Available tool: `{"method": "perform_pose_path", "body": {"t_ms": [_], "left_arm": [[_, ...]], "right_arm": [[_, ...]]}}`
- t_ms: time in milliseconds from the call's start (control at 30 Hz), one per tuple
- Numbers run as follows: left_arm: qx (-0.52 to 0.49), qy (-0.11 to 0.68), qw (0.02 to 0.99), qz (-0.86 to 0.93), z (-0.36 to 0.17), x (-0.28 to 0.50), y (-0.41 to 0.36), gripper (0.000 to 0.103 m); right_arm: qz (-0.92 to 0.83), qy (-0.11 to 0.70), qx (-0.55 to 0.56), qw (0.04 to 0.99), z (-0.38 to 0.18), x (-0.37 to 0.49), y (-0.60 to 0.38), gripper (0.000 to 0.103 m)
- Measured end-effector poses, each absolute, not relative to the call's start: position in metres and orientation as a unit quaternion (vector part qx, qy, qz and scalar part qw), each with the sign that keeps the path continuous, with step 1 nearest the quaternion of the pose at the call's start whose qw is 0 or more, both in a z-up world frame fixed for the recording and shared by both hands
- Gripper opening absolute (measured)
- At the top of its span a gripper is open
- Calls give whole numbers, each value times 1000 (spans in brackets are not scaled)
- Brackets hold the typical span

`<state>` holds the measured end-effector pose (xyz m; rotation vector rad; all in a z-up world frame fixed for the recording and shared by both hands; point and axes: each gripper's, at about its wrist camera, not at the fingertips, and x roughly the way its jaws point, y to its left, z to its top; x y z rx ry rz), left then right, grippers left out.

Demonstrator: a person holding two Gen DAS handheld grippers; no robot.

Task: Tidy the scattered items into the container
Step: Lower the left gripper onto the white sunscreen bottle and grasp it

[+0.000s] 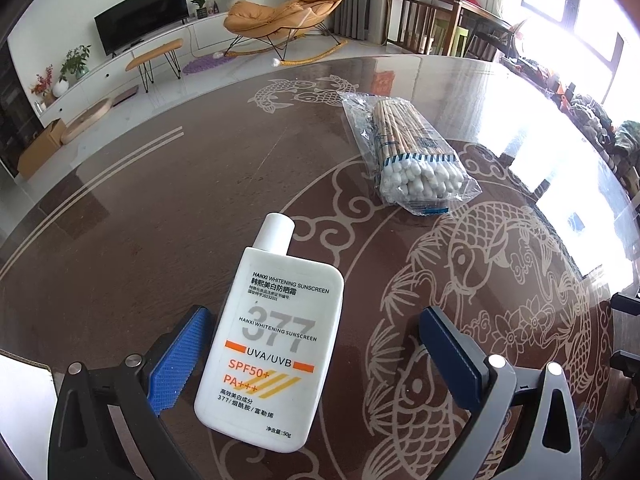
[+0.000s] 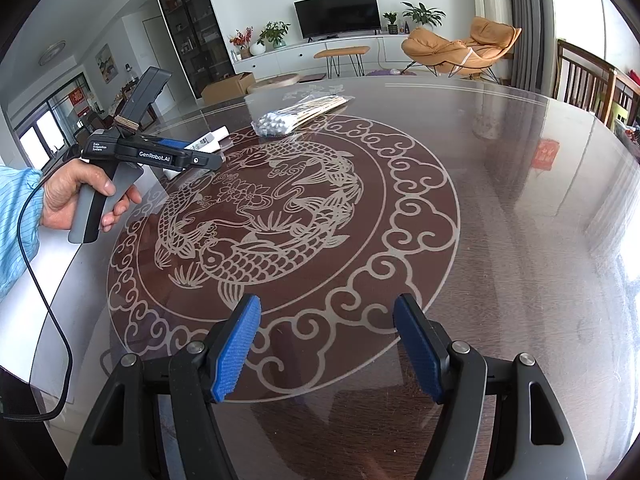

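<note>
Sunscreen bottle lies flat, cap pointing away, between left gripper's spread jaws, apparently unclamped. Right gripper gapes over glass-topped table; living room beyond.

Worktop: round, dark wood under glossy glass, pale carp-and-cloud inlay at centre.
Television: dark screen on a long white cabinet.
Lounge chair: orange, rocker frame, right of the television.
Stool: orange top, thin black legs.
Plants: potted, along the cabinet.
Dining chair: dark wood, slatted back, beyond the worktop.
</note>
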<state>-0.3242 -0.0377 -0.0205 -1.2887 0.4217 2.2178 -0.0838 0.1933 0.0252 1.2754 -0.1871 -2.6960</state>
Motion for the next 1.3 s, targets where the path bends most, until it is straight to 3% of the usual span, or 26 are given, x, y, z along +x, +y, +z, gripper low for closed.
{"method": "perform_pose_path", "body": {"t_ms": [667, 700, 733, 800, 933, 1067, 1300], "left_arm": [[-490, 162, 267, 814, -20, -339, -33, 103], [-490, 161, 268, 814, -18, -338, -35, 94], [-490, 160, 266, 814, -15, -336, -37, 75], [-499, 144, 256, 815, -7, -336, -45, 52], [-504, 140, 211, 826, -9, -315, -57, 51], [-500, 79, 153, 849, -12, -283, -75, 51], [-481, 70, 115, 866, -19, -234, -79, 51]], "right_arm": [[-899, -71, 424, 80, 24, -85, 193, 71], [-899, -72, 424, 81, 24, -85, 194, 71], [-899, -73, 423, 81, 24, -85, 194, 71], [-899, -80, 422, 85, 24, -84, 197, 71], [-897, -136, 405, 109, 31, -112, 212, 71], [-888, -160, 411, 132, 58, -222, 194, 71], [-849, -143, 508, 32, 34, -358, 124, 73]]}}
